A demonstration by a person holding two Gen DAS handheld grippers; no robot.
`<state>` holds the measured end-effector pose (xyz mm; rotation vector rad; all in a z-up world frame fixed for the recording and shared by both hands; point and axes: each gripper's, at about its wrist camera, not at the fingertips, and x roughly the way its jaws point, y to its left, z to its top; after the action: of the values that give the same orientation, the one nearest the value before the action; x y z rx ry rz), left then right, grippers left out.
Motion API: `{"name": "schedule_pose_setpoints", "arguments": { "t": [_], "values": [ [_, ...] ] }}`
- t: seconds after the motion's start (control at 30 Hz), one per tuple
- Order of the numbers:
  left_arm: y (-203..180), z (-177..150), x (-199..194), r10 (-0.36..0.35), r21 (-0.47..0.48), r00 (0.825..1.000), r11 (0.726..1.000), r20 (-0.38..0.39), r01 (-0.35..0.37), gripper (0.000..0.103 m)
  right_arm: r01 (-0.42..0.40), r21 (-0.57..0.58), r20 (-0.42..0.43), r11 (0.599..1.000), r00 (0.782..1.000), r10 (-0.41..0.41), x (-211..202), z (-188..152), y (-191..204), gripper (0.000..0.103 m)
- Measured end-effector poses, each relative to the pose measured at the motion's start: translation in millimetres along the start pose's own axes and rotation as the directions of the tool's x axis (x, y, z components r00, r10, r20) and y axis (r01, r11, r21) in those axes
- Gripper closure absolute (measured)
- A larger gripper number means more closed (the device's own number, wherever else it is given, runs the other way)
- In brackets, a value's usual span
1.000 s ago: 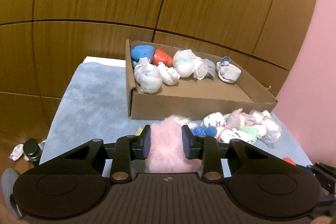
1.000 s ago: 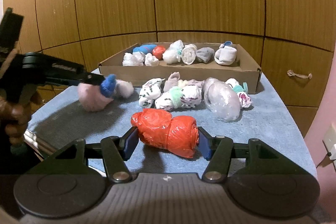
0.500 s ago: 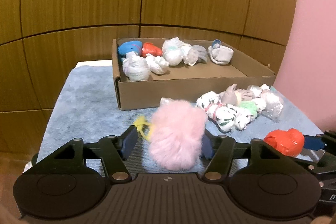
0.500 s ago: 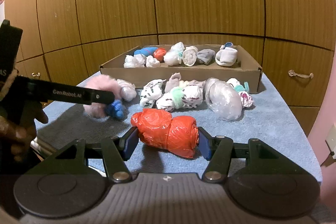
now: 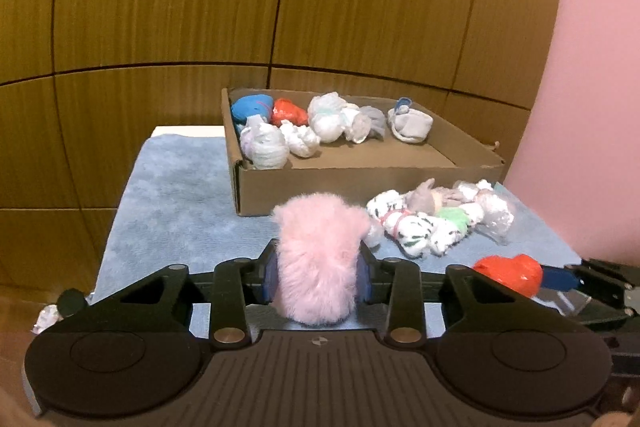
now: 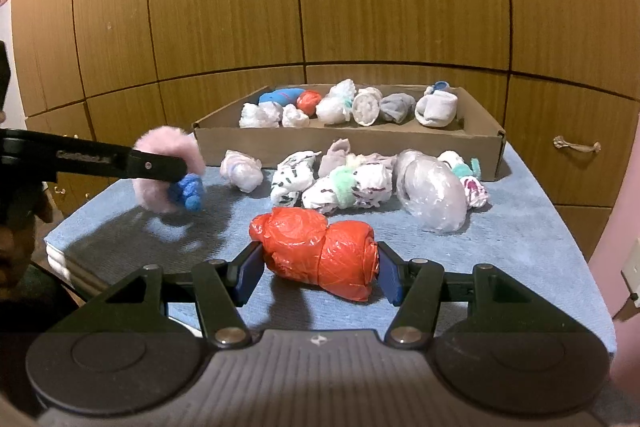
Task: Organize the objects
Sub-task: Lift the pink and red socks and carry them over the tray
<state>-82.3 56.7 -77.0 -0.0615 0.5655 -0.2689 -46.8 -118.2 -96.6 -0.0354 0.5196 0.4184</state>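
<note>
A pink fluffy bundle (image 5: pixel 318 263) is clamped by the left gripper (image 5: pixel 317 273) at lower centre; an orange wrapped bundle (image 6: pixel 316 253) is gripped by the right gripper (image 6: pixel 318 273) before the cardboard box (image 6: pixel 320 145).

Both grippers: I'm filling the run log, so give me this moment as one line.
left gripper: shut on pink fluffy roll | right gripper: shut on red roll | cardboard box: partly filled | loose rolls: in front of box

We saw the box (image 6: pixel 344 143) at the mat's (image 6: pixel 520 227) far edge, bundles (image 6: pixel 360 105) along its back wall, loose bundles (image 6: pixel 348 183) before it, one wrapped bundle (image 6: pixel 316 253) nearer the front edge.
</note>
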Motion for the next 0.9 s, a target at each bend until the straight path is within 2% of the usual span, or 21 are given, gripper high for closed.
{"name": "schedule_pose_setpoints", "arguments": {
  "t": [0.13, 0.2, 0.23, 0.3, 0.33, 0.37, 0.47, 0.57, 0.9],
  "values": [
    [3, -6, 12, 0.027, -0.007, 0.999, 1.000, -0.020, -0.027, 0.053, -0.005, -0.015, -0.010, 1.000, 1.000, 0.004, 3, -1, 1, 0.047],
    [2, -6, 16, 0.040, 0.002, 0.999, 0.999, -0.006, -0.040, 0.044, -0.006, -0.020, -0.013, 1.000, 1.000, 0.006, 3, -1, 1, 0.047],
    [2, -6, 18, 0.046, 0.010, 0.999, 0.999, -0.005, -0.046, 0.035, -0.007, -0.024, -0.014, 1.000, 1.000, 0.006, 3, -1, 0, 0.047],
    [2, -6, 23, 0.043, 0.018, 0.999, 0.999, -0.006, -0.043, 0.037, -0.008, -0.026, -0.014, 1.000, 1.000, 0.008, 4, -1, 0, 0.048],
    [3, -6, 25, 0.034, 0.014, 0.999, 0.999, -0.011, -0.034, 0.041, -0.008, -0.027, -0.013, 1.000, 1.000, 0.007, 3, -1, 0, 0.048],
    [3, -6, 27, 0.024, 0.013, 1.000, 1.000, -0.014, -0.024, 0.050, -0.008, -0.028, -0.012, 1.000, 1.000, 0.008, 3, -1, -1, 0.048],
    [3, -6, 31, 0.024, 0.014, 1.000, 1.000, -0.015, -0.024, 0.058, -0.016, -0.028, -0.010, 0.999, 1.000, 0.016, 2, 0, -2, 0.049],
    [5, -5, 24, 0.018, -0.015, 1.000, 1.000, 0.001, -0.018, 0.060, -0.019, -0.031, -0.007, 0.999, 1.000, 0.019, -1, 2, -2, 0.049],
    [-24, 23, -12, -0.020, 0.010, 0.999, 1.000, 0.036, 0.020, 0.060, -0.030, -0.016, 0.070, 0.999, 0.997, 0.031, -25, 20, -3, 0.049]
  ]
}}
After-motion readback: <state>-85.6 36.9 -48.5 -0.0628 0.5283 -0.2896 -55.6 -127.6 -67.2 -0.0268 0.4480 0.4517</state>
